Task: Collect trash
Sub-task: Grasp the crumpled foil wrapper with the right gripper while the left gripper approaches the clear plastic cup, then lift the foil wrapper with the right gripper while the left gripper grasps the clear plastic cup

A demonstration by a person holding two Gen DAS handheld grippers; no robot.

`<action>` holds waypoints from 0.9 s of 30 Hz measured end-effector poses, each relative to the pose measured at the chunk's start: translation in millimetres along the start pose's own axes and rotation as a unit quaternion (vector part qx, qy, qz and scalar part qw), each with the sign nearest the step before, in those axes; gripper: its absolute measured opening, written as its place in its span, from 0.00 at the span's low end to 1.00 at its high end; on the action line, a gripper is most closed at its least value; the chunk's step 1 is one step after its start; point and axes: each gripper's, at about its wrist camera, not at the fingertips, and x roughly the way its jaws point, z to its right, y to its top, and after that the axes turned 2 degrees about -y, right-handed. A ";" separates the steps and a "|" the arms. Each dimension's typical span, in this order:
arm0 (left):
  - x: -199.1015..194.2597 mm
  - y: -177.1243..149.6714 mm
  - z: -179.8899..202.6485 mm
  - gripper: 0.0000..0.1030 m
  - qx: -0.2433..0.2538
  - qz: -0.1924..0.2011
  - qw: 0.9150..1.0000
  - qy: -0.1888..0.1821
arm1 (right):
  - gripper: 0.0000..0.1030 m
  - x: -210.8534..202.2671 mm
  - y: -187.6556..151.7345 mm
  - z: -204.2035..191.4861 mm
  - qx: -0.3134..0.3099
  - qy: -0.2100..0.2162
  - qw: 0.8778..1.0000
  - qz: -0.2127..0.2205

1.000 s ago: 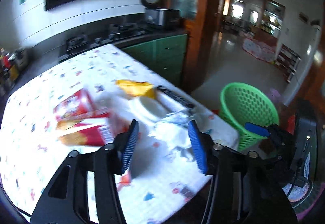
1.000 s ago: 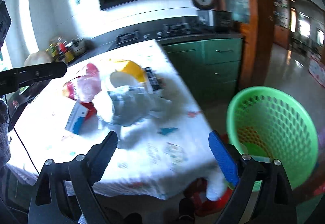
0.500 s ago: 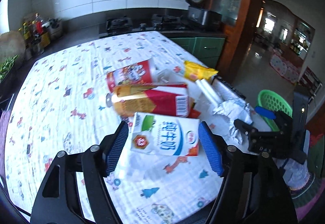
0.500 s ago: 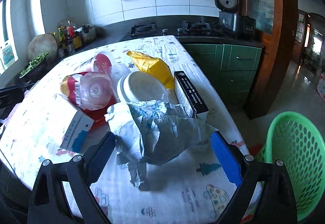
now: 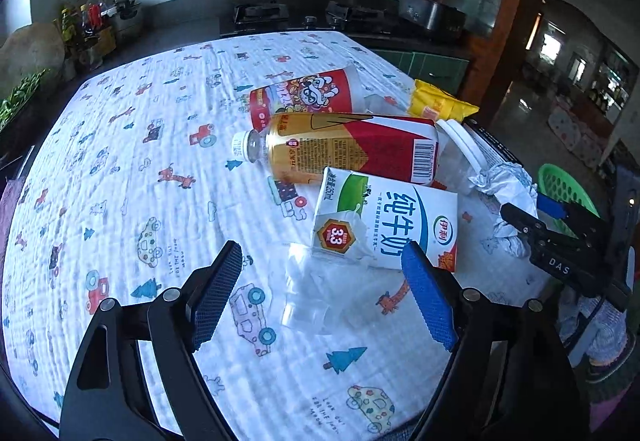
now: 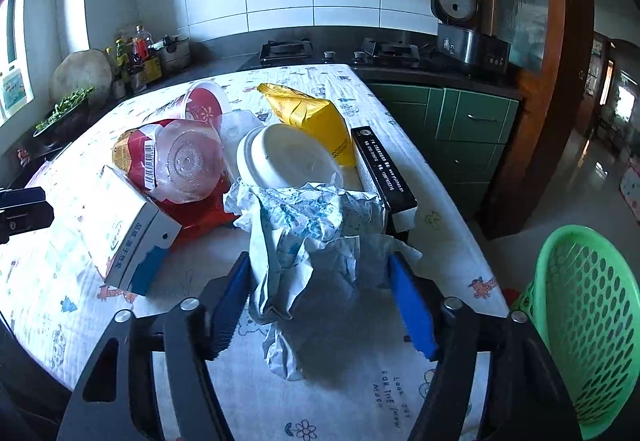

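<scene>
Trash is piled on a table with a cartoon-print cloth (image 5: 120, 161). My left gripper (image 5: 320, 281) hangs over the near part, its jaws opening. A clear crumpled plastic bottle (image 5: 316, 293) lies between them untouched, and a white milk carton (image 5: 384, 225) lies just beyond the right pad. My right gripper (image 6: 320, 297) is closing on a crumpled white-and-blue paper (image 6: 316, 237), and both blue pads meet its sides. The left wrist view shows this paper (image 5: 504, 185) at the table's right edge. A green basket (image 6: 580, 301) stands on the floor to the right.
Behind the carton lie a bottle with a red-yellow label (image 5: 344, 149), a red printed cup (image 5: 304, 97), a yellow packet (image 6: 312, 117), a white bowl (image 6: 288, 157) and a long black box (image 6: 384, 173). A dark counter with a stove (image 6: 288, 49) runs behind the table.
My left gripper swung over the table down to the milk carton and its jaws widened. My right gripper moved in from the basket side to the crumpled paper and narrowed around it.
</scene>
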 end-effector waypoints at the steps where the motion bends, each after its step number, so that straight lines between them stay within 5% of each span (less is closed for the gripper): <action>1: -1.3 -2.1 -0.9 0.79 0.001 0.000 1.000 0.002 | 0.55 -2.0 -1.9 0.4 0.002 0.002 1.000 0.002; 6: -3.5 -14.4 -1.4 0.84 0.015 0.000 1.000 0.006 | 0.39 -14.0 -5.7 0.2 0.012 0.015 1.000 0.013; 19: 19.4 -20.3 1.1 0.80 0.045 -0.020 0.999 -0.001 | 0.25 -38.4 -15.5 -5.0 0.028 0.044 0.998 0.030; 27: 29.0 -21.0 2.4 0.58 0.050 -0.025 0.998 0.000 | 0.21 -44.9 -26.4 -7.5 0.035 0.047 0.998 0.038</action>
